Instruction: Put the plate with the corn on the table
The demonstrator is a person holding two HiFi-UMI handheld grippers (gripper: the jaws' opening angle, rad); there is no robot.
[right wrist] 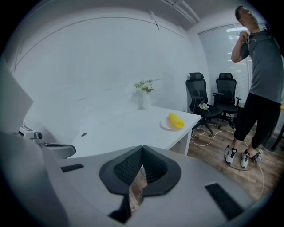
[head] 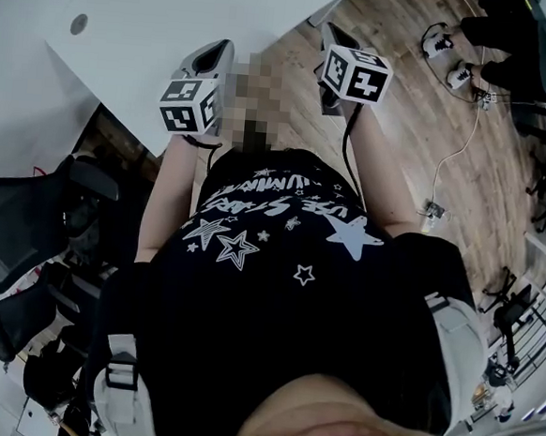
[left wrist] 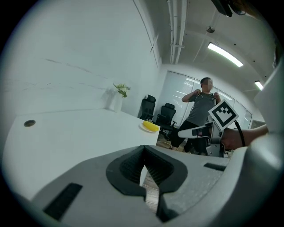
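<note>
A white plate [left wrist: 149, 127] with a yellow corn cob lies near the far corner of the white table [left wrist: 75, 133]. The right gripper view shows the plate [right wrist: 175, 122] at the table's [right wrist: 124, 128] right end. Both grippers are held up in the air in front of the person, off the table's edge [head: 175, 26] and far from the plate. My left gripper [left wrist: 143, 147] is shut and empty. My right gripper [right wrist: 142, 149] is shut and empty too. In the head view the left gripper [head: 213, 59] and right gripper [head: 337, 37] point away over table and floor.
A vase with a green sprig [right wrist: 144, 92] stands at the table's back. Black office chairs [right wrist: 208, 95] and a standing person in a grey shirt [right wrist: 259, 66] are beyond the table. Cables [head: 460, 133] trail over the wooden floor. Another black chair [head: 23, 230] stands at the left.
</note>
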